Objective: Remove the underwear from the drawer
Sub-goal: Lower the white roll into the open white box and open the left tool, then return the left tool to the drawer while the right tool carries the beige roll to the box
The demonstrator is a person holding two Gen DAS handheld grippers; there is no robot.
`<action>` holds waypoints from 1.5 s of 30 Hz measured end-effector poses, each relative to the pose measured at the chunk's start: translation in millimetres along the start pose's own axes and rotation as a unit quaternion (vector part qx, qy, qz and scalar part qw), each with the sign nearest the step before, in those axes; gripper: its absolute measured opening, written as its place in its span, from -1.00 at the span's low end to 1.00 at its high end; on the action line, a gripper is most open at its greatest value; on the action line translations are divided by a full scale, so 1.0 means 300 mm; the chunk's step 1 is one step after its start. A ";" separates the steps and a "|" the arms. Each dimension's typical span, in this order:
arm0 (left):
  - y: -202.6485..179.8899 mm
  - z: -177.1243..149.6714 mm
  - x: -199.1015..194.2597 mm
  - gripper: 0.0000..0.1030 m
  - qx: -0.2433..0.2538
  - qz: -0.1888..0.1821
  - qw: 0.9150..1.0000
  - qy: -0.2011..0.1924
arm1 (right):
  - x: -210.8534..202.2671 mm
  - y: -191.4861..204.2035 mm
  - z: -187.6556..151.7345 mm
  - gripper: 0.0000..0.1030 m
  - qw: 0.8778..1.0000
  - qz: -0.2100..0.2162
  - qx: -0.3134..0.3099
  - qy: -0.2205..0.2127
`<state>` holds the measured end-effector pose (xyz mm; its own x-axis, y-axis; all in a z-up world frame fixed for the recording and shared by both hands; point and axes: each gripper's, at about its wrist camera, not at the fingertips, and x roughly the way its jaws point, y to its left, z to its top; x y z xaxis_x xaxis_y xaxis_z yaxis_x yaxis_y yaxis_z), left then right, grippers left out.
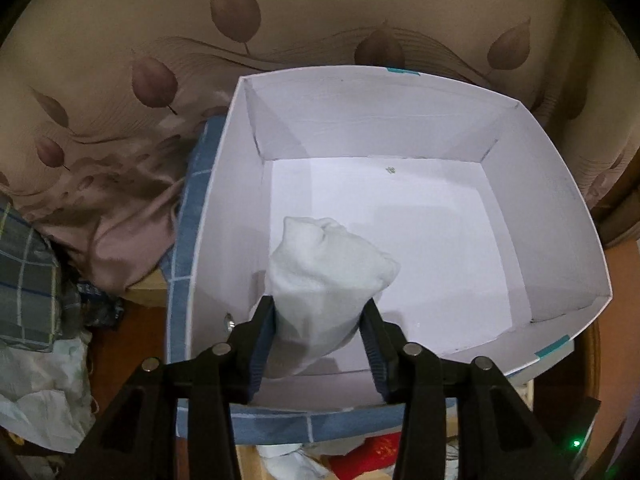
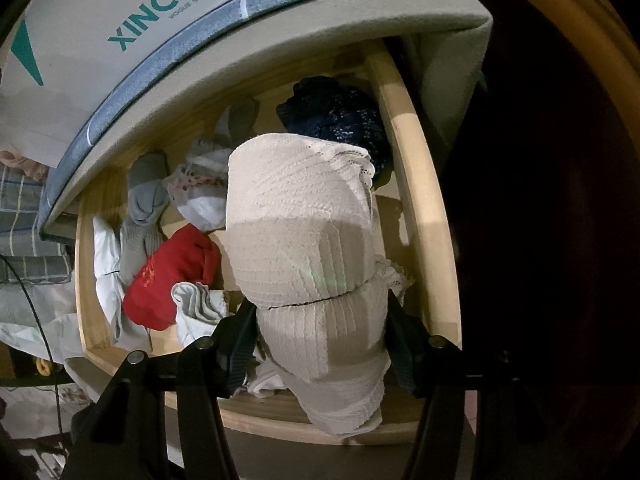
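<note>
Left gripper (image 1: 320, 334) points down into an open white cardboard box (image 1: 224, 216), near its front-left corner, jaws clamped on a bunched white garment (image 1: 324, 268) whose free end pokes up over the box floor. The box sits on a blue-grey patterned mattress edge (image 1: 188, 232), with leaf-print beige bedding (image 1: 120, 80) behind it and a plaid cloth (image 1: 24, 276) at the far left. Right gripper (image 2: 320, 336) hangs over an open wooden drawer (image 2: 420, 184), jaws gripping a folded beige ribbed underwear piece (image 2: 300, 232) with lace trim, held above the drawer's right half. In the drawer: a red garment (image 2: 168, 276) toward the front-left, grey socks (image 2: 144, 200) along the left side, a dark navy lace item (image 2: 336, 116) at the back-right corner. Teal lettering shows on a box side (image 2: 120, 12) above the drawer.
</note>
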<state>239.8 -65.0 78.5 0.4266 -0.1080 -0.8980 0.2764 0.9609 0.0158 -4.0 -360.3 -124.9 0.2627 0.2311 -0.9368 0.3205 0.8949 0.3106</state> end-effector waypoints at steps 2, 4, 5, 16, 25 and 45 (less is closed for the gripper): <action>0.005 0.004 0.005 -0.12 0.003 -0.001 1.000 -0.002 | 0.002 0.003 0.000 0.08 1.000 0.000 0.000 0.000; 0.003 0.004 0.002 -0.10 0.003 0.003 1.000 -0.006 | 0.001 0.002 -0.001 0.07 1.000 0.000 0.000 0.000; 0.001 0.004 -0.001 -0.10 0.005 0.005 1.000 -0.008 | 0.001 0.003 -0.001 0.07 1.000 0.000 0.000 0.000; 0.016 -0.024 -0.192 -0.03 -0.006 -0.029 0.998 -0.050 | -0.011 0.006 -0.001 0.04 1.000 -0.005 -0.002 -0.009; 0.086 -0.215 -0.389 0.04 0.020 0.003 0.996 -0.082 | -0.057 0.017 -0.008 -0.03 0.999 -0.001 -0.011 -0.042; 0.088 -0.741 -0.052 0.05 -0.055 0.040 0.998 0.012 | -0.419 0.180 -0.003 -0.07 0.984 -0.018 -0.117 -0.136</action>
<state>49.1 18.6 -4.8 0.4230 -0.0243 -0.9058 0.1446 0.9886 0.0410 -20.3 -340.7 9.4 0.4987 0.1157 -0.8590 0.1244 0.9712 0.2030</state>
